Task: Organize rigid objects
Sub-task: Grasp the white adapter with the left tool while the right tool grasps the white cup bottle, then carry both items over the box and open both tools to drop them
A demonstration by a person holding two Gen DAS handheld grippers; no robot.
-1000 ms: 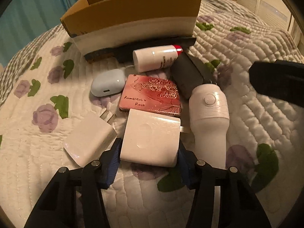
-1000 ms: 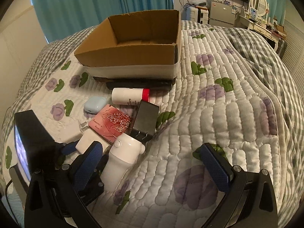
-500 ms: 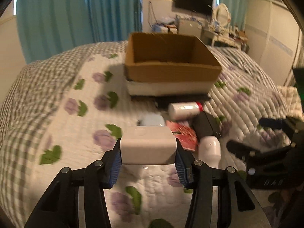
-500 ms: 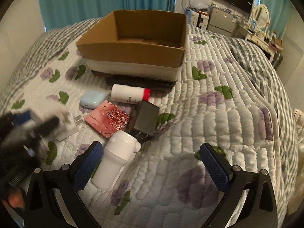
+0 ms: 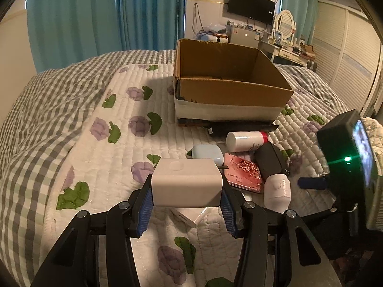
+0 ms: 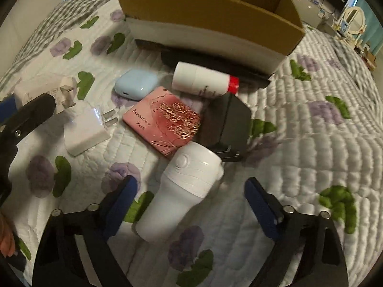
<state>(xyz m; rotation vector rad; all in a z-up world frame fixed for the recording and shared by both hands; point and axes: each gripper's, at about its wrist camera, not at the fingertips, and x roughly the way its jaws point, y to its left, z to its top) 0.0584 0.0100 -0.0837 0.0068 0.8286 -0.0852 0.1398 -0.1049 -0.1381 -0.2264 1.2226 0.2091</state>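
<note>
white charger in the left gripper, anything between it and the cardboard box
Nothing visible blocks it. The white charger, clamped in the left gripper, is lifted above the quilt; the blue earbud case and white bottle lie lower, right of a direct line to the cardboard box.

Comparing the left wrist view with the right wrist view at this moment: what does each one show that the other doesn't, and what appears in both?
Only the left wrist view shows the left gripper head-on, clamped on a white charger held above the quilt, plus the cardboard box interior and the room's TV.

Only the right wrist view shows the right gripper open around the white cylindrical device, and the second white charger in full.

Both show the box, white bottle, blue earbud case, pink card and black adapter.
</note>
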